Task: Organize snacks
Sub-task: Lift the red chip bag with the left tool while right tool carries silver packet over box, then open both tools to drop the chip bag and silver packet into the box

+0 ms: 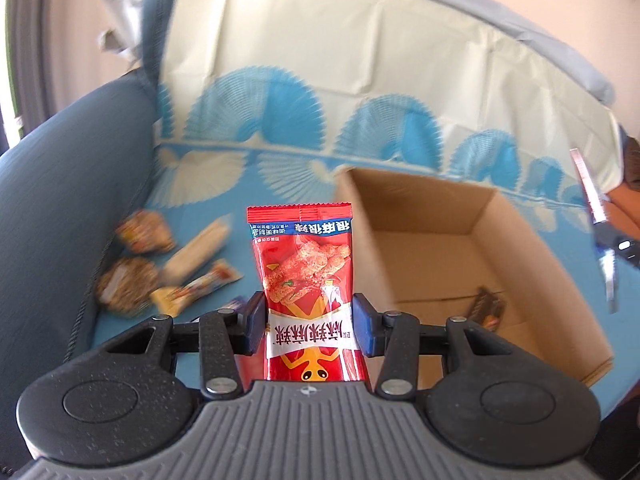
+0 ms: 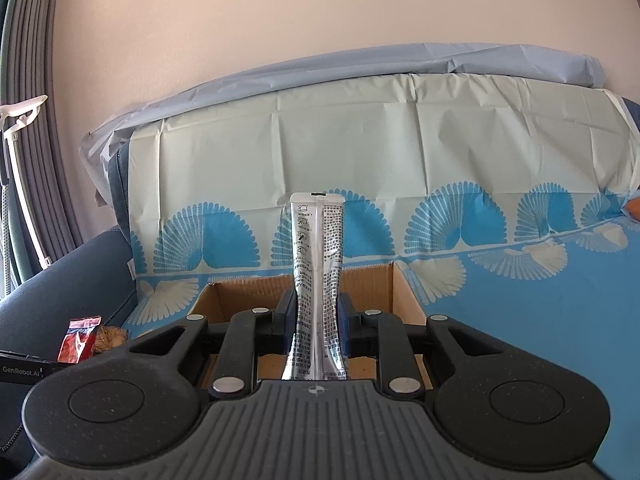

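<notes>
Snacks half sorted, both grippers loaded beside the box.

Left gripper (image 1: pixel 309 326) pinches a glossy red packet (image 1: pixel 306 280) upright at its middle, just left of the cardboard box (image 1: pixel 520 248); right gripper (image 2: pixel 316 326) clamps a crinkled silver sachet (image 2: pixel 318 264), printed back showing, over the box's near edge. One dark wrapper (image 1: pixel 486 310) already lies inside on the matte brown floor. Several loose snacks (image 1: pixel 168 264), blurred, round and stick-shaped, wait at the left edge of the creased blue fan-print cloth (image 1: pixel 280 184) covering the sofa. Most sorting looks left to do.
</notes>
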Demonstrator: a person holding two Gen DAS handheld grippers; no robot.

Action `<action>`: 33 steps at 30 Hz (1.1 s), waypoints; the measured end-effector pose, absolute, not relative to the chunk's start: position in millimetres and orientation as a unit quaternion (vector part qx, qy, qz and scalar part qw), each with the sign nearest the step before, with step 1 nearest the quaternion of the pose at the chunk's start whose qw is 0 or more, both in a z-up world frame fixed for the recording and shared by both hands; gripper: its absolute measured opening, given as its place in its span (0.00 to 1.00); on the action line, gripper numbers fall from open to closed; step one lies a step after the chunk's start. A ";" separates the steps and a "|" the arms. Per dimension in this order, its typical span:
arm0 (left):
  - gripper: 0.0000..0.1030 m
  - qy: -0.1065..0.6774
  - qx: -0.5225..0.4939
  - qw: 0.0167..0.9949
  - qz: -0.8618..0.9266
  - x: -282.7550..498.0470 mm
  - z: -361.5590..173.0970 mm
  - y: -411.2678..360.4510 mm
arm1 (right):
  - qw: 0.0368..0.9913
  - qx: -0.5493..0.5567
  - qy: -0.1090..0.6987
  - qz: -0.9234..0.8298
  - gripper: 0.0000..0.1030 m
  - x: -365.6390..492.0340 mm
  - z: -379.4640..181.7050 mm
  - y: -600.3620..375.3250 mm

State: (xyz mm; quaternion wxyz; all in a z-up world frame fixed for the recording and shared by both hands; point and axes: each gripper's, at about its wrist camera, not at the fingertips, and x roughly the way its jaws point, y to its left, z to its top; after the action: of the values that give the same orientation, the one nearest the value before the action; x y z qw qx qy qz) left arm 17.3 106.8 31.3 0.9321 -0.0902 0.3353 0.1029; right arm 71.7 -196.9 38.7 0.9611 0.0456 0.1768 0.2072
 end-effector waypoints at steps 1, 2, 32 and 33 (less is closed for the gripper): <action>0.48 0.332 -0.089 0.934 0.096 21.4 35.1 99.4 | 0.961 0.048 0.178 0.207 0.22 72.1 38.6 -197.7; 0.48 0.328 -0.088 0.936 0.089 25.1 38.5 92.3 | 0.961 0.050 0.178 0.207 0.22 72.7 38.6 -198.6; 0.48 0.280 -0.074 0.957 -0.017 109.6 87.8 -19.5 | 0.959 0.088 0.195 0.188 0.22 82.5 35.4 -212.2; 0.48 0.279 -0.074 0.957 -0.017 110.1 88.4 -19.7 | 0.959 0.087 0.195 0.188 0.22 82.5 35.4 -212.0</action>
State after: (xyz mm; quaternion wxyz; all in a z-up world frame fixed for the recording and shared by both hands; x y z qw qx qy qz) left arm 110.1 -19.7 88.4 0.9573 -0.0739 0.2790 -0.0171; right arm 82.5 -212.0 35.4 0.9587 0.0874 0.1950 0.1878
